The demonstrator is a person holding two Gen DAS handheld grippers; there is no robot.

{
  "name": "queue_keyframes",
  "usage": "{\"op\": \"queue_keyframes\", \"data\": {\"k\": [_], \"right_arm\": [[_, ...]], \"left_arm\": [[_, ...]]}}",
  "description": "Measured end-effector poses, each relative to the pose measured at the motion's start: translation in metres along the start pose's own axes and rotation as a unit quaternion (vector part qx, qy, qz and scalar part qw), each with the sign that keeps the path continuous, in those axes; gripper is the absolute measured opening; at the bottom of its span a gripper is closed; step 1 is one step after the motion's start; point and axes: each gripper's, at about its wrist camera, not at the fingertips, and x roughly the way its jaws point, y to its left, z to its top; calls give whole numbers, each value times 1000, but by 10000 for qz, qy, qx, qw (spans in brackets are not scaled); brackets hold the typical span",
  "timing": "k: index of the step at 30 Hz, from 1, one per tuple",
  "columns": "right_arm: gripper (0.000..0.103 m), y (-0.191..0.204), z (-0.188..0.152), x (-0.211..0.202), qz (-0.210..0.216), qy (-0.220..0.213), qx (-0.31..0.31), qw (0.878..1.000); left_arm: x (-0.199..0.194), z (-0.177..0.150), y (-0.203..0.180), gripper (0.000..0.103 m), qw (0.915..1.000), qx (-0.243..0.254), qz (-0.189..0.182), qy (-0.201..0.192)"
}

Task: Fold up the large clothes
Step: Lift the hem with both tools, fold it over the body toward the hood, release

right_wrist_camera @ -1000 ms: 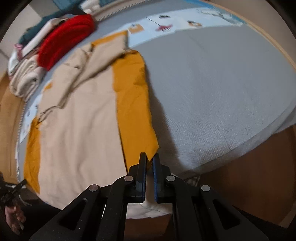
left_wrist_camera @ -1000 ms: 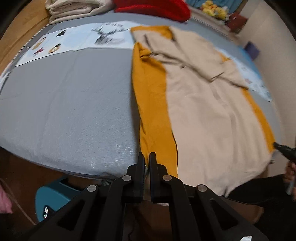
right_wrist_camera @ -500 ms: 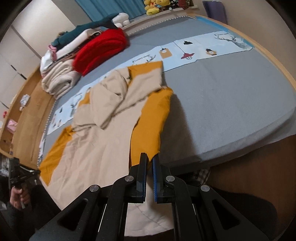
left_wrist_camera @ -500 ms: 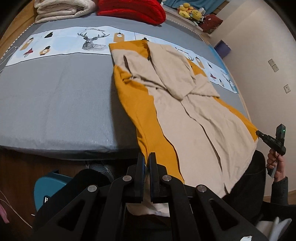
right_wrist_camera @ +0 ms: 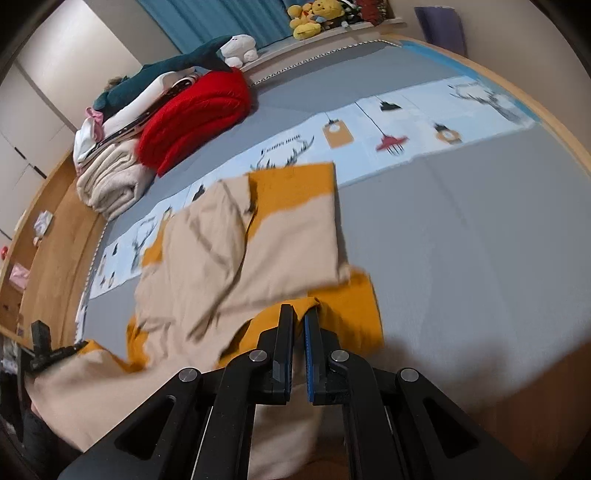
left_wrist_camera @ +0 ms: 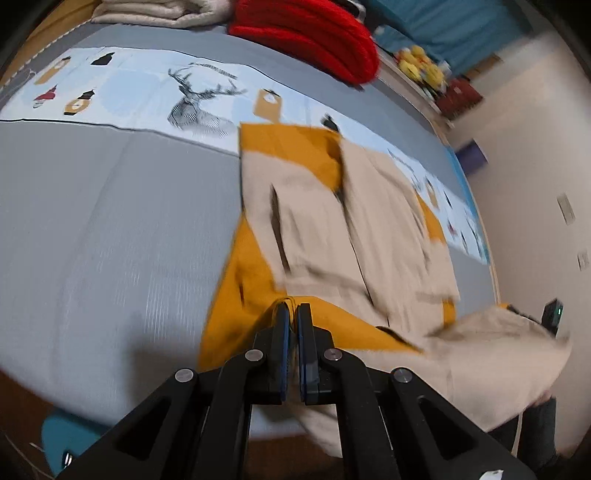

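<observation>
A large beige and mustard garment (left_wrist_camera: 314,206) lies lengthwise on the grey bed (left_wrist_camera: 110,221), its sleeves folded in over the body. My left gripper (left_wrist_camera: 291,306) is shut on a mustard corner of the hem, held above the garment's lower half. My right gripper (right_wrist_camera: 299,308) is shut on the other mustard hem corner of the garment (right_wrist_camera: 236,258). Between them the beige hem hangs in a raised, sagging fold. The right gripper also shows at the right edge of the left wrist view (left_wrist_camera: 550,314); the left gripper shows at the left edge of the right wrist view (right_wrist_camera: 40,347).
Along the far side of the bed (right_wrist_camera: 461,240) sit a folded red blanket (left_wrist_camera: 310,33), a beige folded blanket (right_wrist_camera: 107,181) and more stacked clothes (right_wrist_camera: 166,85). Plush toys (right_wrist_camera: 310,18) line a shelf. A teal stool (left_wrist_camera: 62,439) stands by the near bed edge.
Both grippers have moved forward from the bed's near edge over the garment, carrying the hem with them. The lower part of the garment has lifted and is doubling over toward the collar end.
</observation>
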Motion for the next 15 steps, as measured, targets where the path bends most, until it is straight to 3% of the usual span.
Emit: {"op": "queue_keyframes", "data": {"k": [3,6,11,15], "right_arm": [[6,-7,39,55,-116,93,64,9999],[6,-21,67,110,-183,232,269,9992],[6,-33,89,173,-294,674,456,9962],[6,-38,105,191,-297,931,503,9939]], "left_arm": [[38,43,24,3,9989,-467,64,-62],[72,67,47,3,9960,-886,24,77],[105,81,47,3,9957,-731,356,438],[101,88,46,11,9958,-665,276,559]]}}
